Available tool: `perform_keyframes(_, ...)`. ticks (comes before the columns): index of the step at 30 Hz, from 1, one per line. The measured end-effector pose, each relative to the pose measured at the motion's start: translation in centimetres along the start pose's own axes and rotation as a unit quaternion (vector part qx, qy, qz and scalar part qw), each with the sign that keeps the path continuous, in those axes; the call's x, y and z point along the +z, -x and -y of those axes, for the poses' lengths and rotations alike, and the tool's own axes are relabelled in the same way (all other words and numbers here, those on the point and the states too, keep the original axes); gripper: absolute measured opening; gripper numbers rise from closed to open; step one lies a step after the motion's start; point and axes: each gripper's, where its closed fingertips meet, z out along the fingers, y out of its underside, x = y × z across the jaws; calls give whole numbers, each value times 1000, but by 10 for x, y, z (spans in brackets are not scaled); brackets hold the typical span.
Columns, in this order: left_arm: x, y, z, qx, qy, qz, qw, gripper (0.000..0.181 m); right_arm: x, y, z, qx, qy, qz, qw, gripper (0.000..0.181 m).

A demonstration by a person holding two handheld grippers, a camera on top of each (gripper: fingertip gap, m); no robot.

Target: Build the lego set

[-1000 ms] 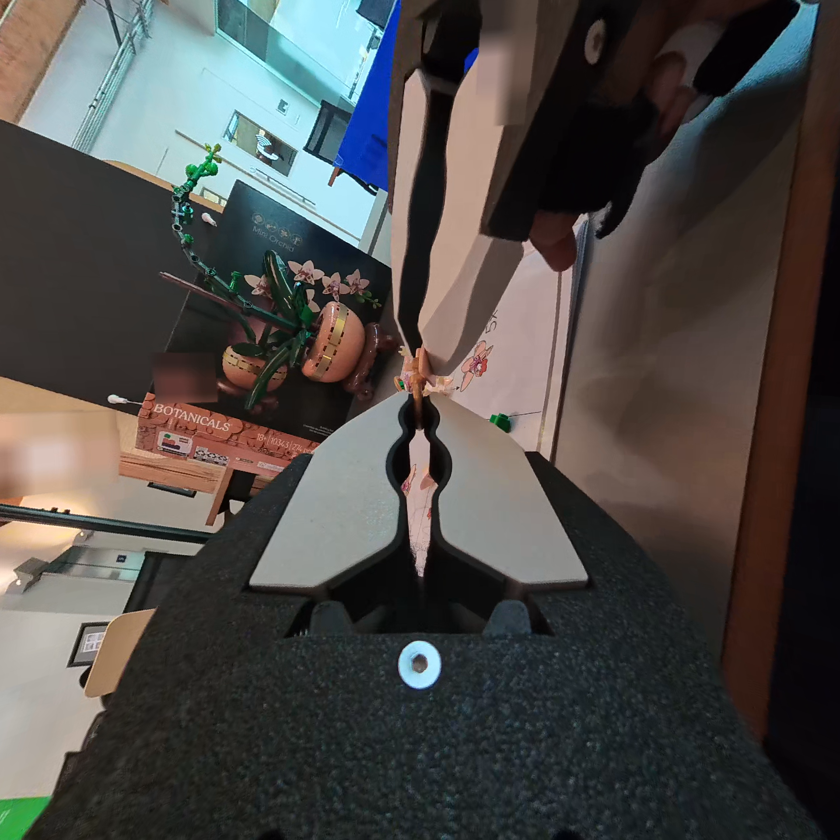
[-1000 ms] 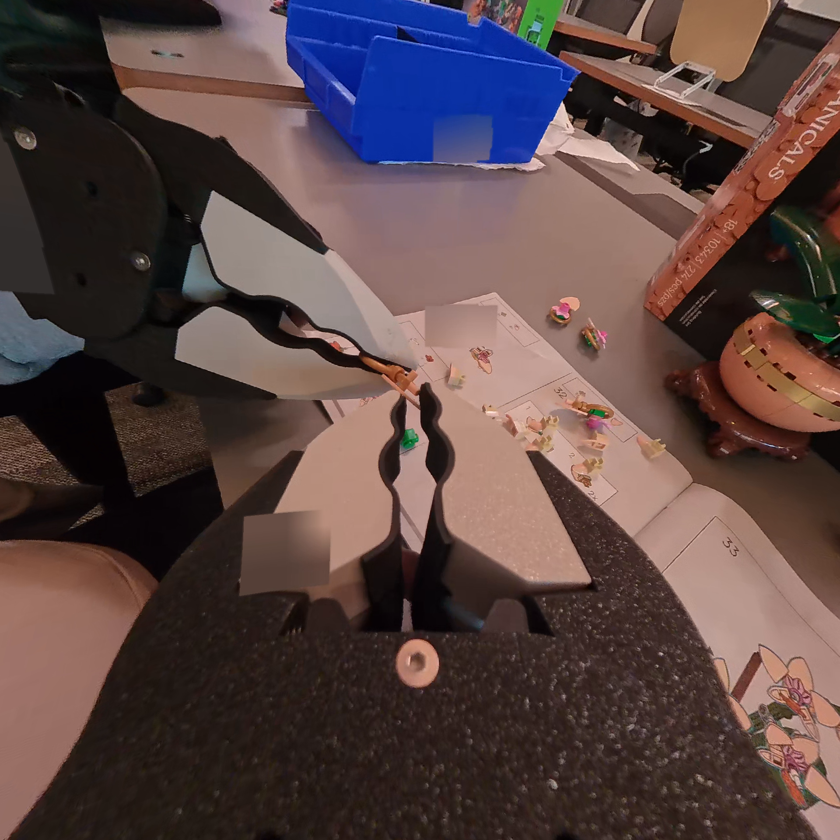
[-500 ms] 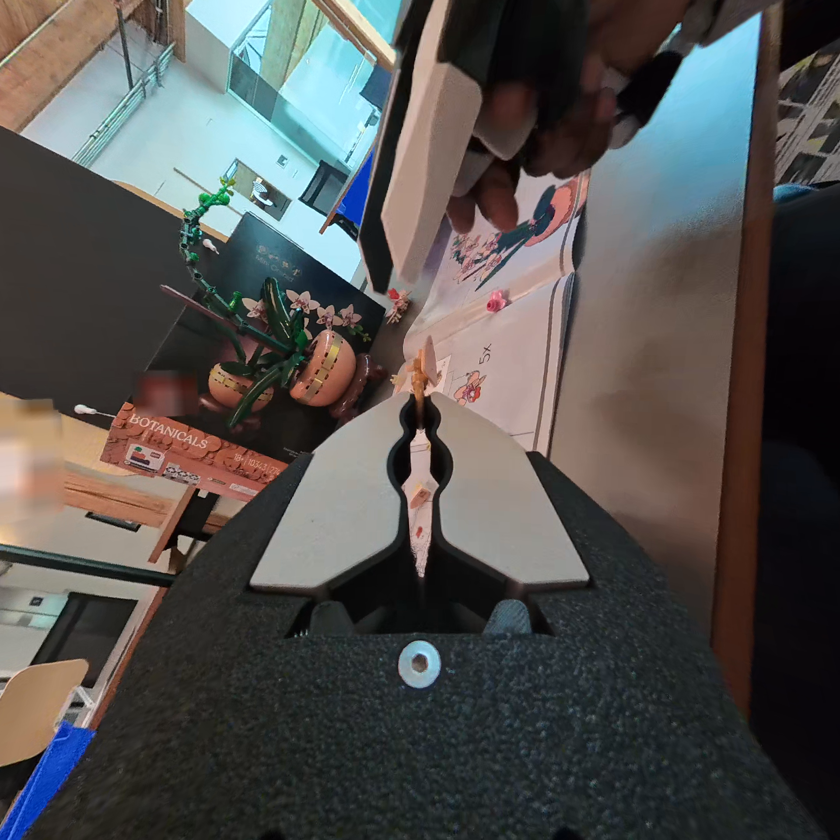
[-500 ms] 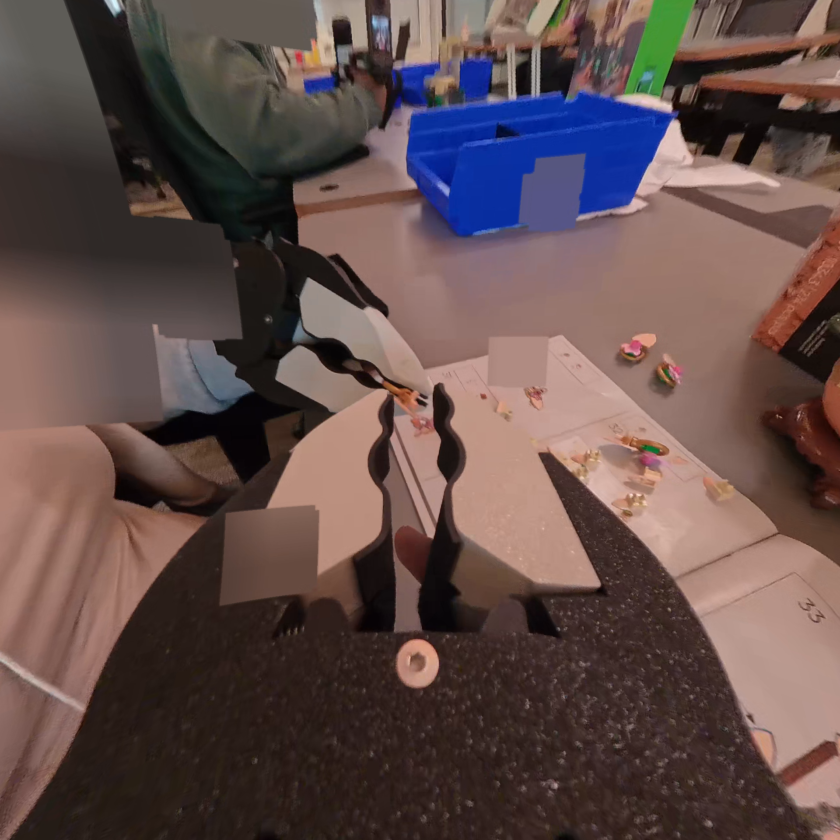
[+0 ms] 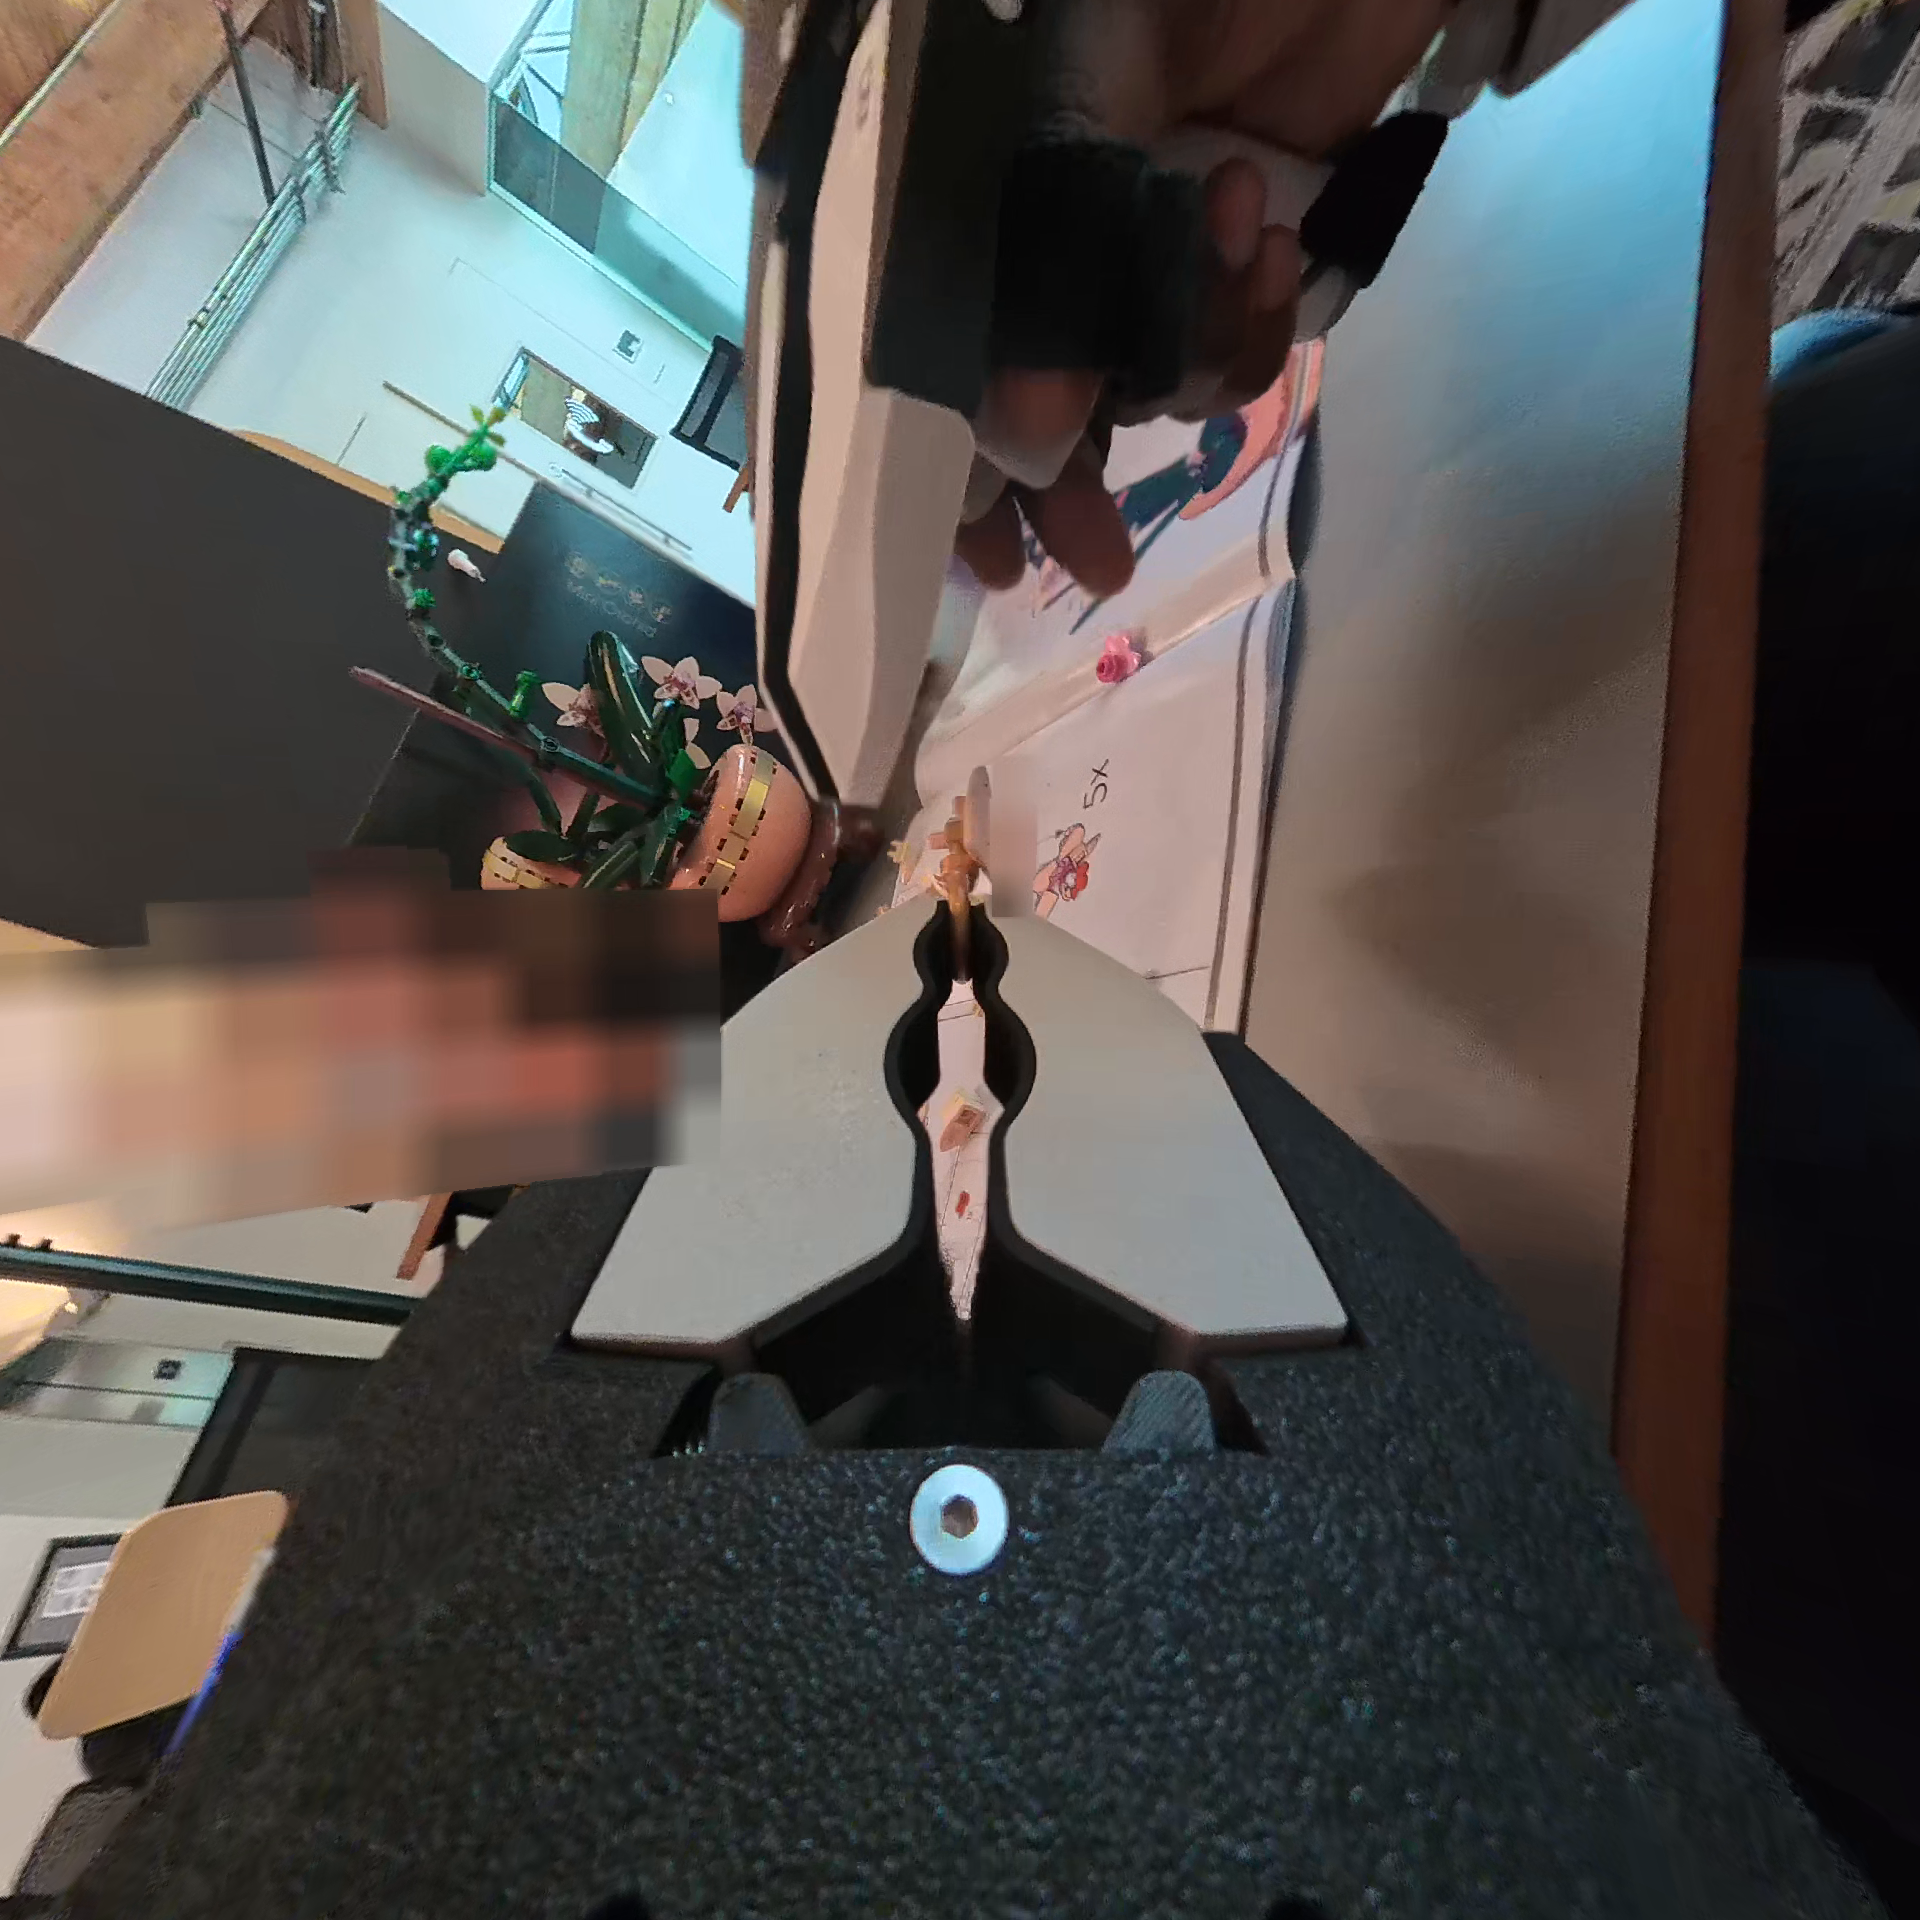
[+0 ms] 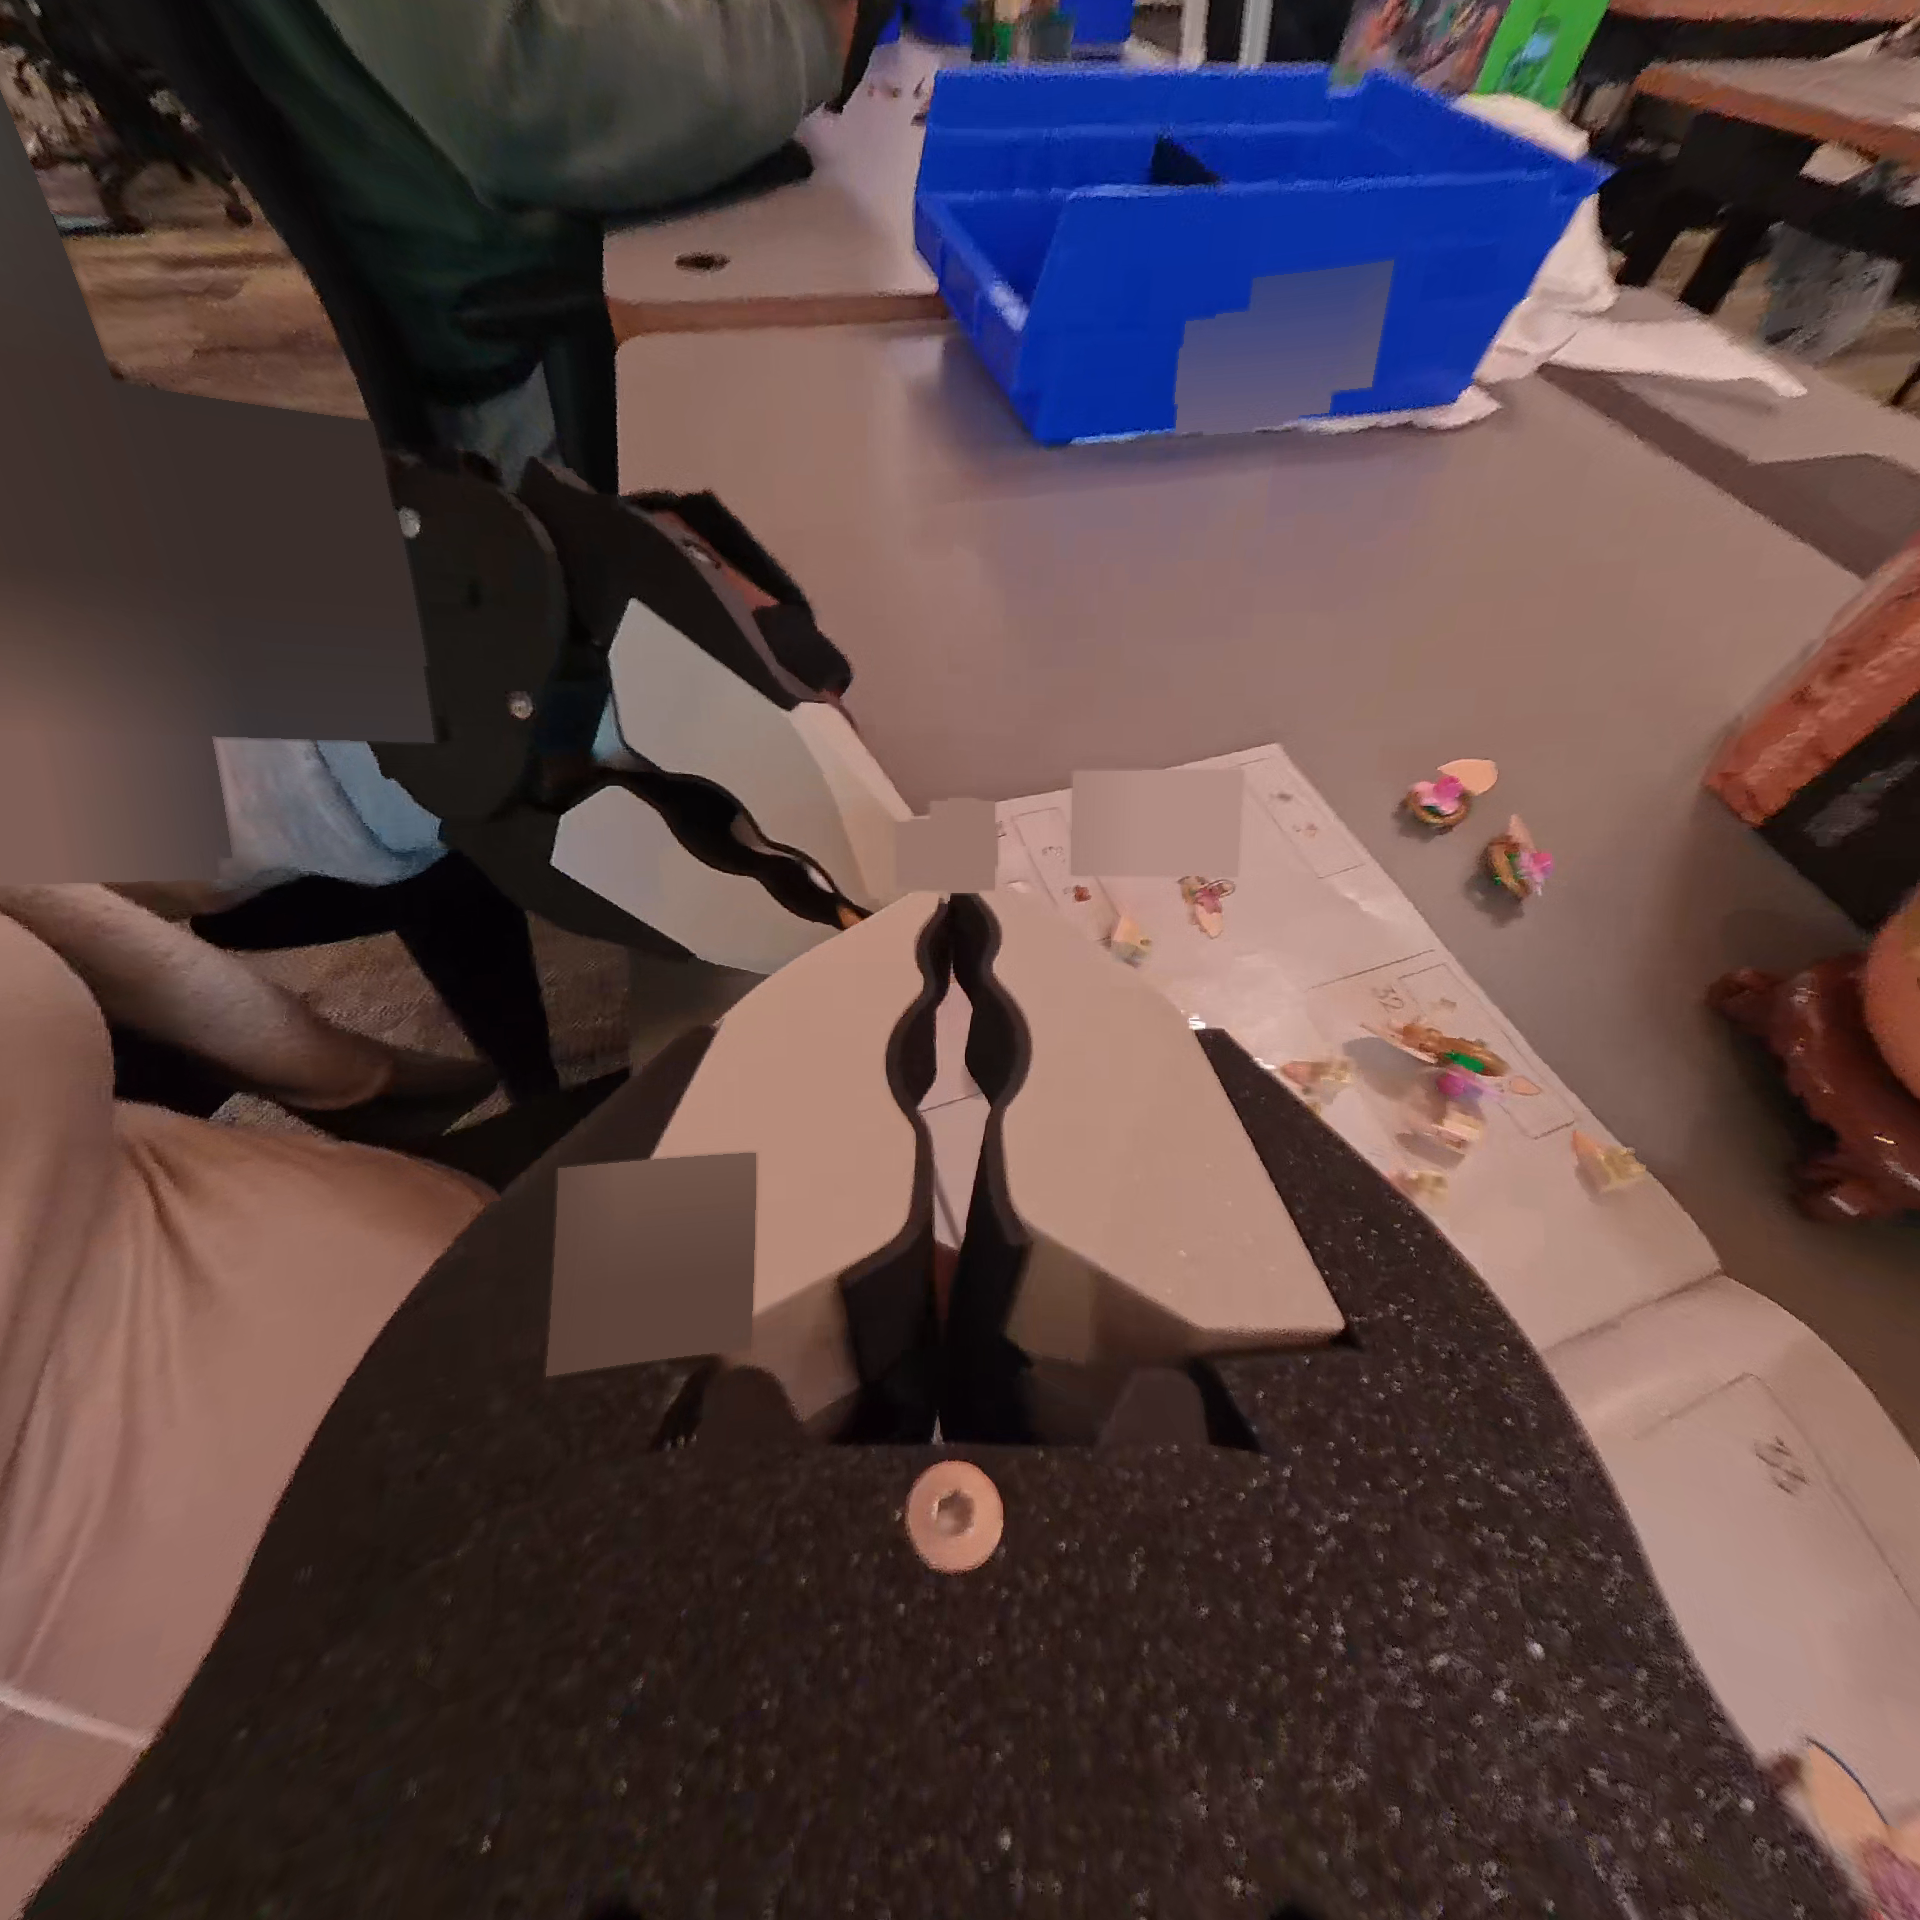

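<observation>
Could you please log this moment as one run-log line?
left gripper: shut on tan flower piece | right gripper: shut, empty | loose pieces on booklet

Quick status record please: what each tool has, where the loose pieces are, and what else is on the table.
left tool: shut on tan flower stem
right tool: shut, nothing seen in it
loose pieces: on booklet
two small flowers: on table beyond booklet
blue bin: far side
</observation>
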Motion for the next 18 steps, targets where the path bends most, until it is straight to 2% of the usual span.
perform_keyframes(2, -1, 3, 2, -32, -11, -1, 999, 2, -12, -18, 2, -1, -11, -45, 999, 0)
perform_keyframes(3, -2, 5, 4, -54, -20, -5, 998, 2, -21, -35, -2, -11, -3, -92, 996, 0)
perform_keyframes(5, -4, 6, 8, -109, -38, -22, 993, 2, -41, -72, -21, -56, 49, -201, 977, 0)
perform_keyframes(6, -4, 6, 10, -144, -48, -36, 988, 2, -45, -74, -26, -71, 58, -207, 974, 0)
perform_keyframes(7, -5, 5, 12, -181, -58, -52, 980, 2, -43, -64, -26, -75, 49, -173, 981, 2)
perform_keyframes(9, -6, 4, 16, -243, -76, -89, 963, 2, -35, -29, -18, -80, 10, -68, 994, 25)
perform_keyframes(12, -12, 2, 25, -290, -102, -135, 942, 2, -27, 6, -7, -103, -30, 9, 994, 27)
perform_keyframes(15, -18, -3, 30, -272, -119, -154, 942, 2, -20, 23, 0, -76, -52, 66, 994, 31)
perform_keyframes(18, -17, -13, 28, -235, -102, -168, 952, 2, -17, 31, 5, -69, -68, 92, 991, 22)
